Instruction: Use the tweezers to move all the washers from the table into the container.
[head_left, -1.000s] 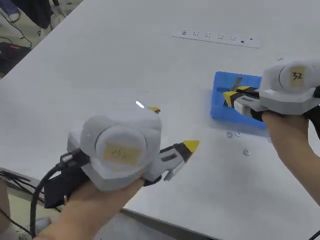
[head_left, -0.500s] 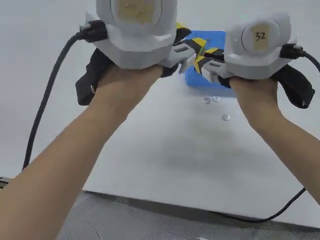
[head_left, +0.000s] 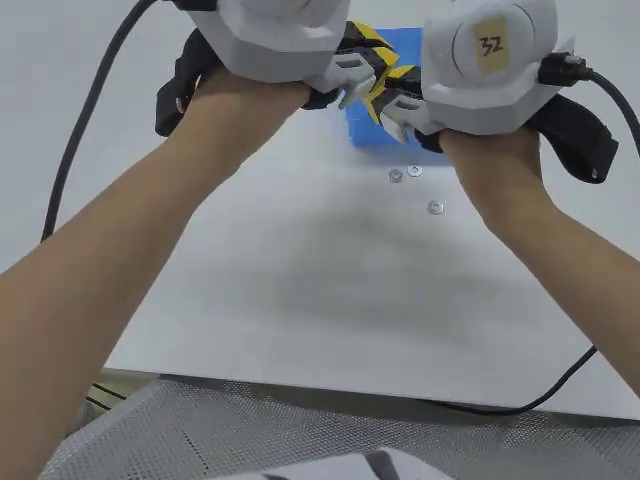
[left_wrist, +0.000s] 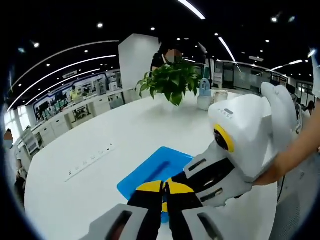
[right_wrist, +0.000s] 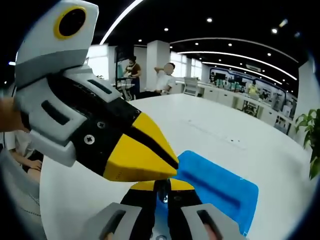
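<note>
Both grippers are held up close together over the white table (head_left: 300, 270). The left gripper (left_wrist: 163, 186) has its jaws clenched tip to tip, and it's the same deal for the right gripper (right_wrist: 162, 186). Their yellow tips nearly meet, with the flat blue plastic container (left_wrist: 152, 167) right behind them. 3 small silver metal washers (head_left: 414, 172) lie on the table just beside the container's near edge: 2 sit side by side and 1 is a bit apart.
</note>
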